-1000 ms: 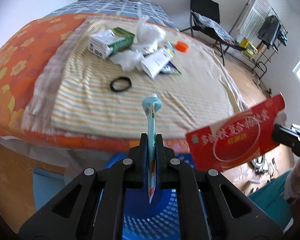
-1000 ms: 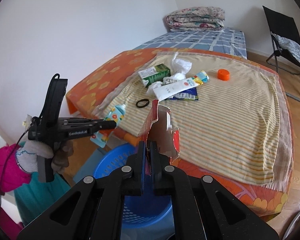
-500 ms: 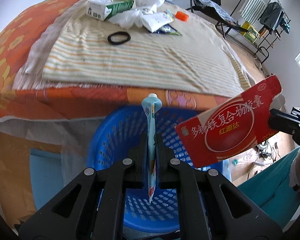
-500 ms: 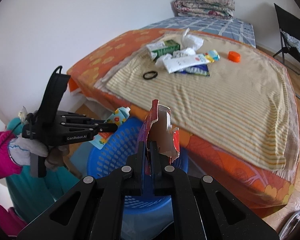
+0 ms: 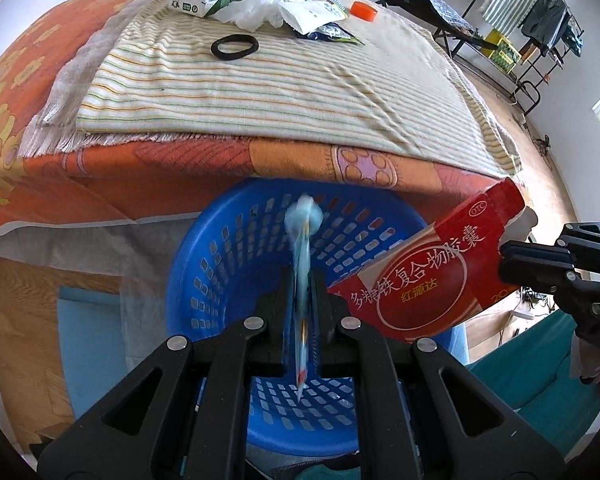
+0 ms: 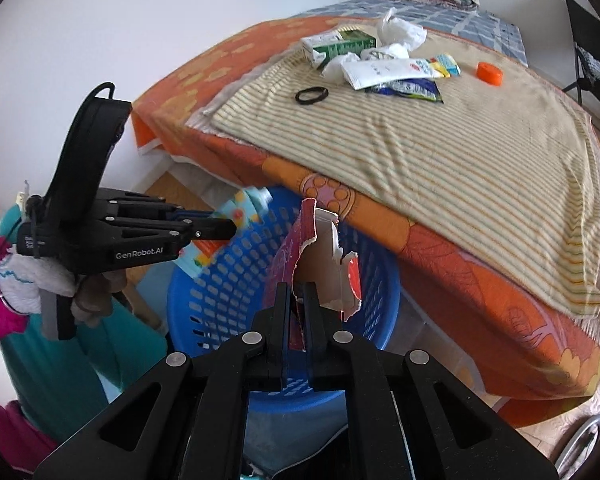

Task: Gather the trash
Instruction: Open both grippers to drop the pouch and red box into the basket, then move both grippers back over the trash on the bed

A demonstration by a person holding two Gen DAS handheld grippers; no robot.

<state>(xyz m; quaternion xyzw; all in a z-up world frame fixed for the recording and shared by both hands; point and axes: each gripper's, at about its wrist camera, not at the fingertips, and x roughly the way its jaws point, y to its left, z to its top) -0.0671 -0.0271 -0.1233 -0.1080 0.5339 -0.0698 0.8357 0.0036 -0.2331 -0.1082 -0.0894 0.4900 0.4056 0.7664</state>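
In the left wrist view, our left tongs [image 5: 303, 304] pinch one blurred light-blue tube [image 5: 302, 240] over the one blue basket [image 5: 228, 248], which sits against the bed [image 5: 180, 172] edge. Our right tongs [image 5: 512, 258] clamp one red carton [image 5: 432, 272] above the basket's right rim.

In the right wrist view, beyond the basket [image 6: 236, 280] on the bed's striped blanket [image 6: 440, 152] we count one green carton [image 6: 340, 46], one black ring [image 6: 311, 95] and one orange cap [image 6: 489, 73]; blanket nearer the basket lies bare.
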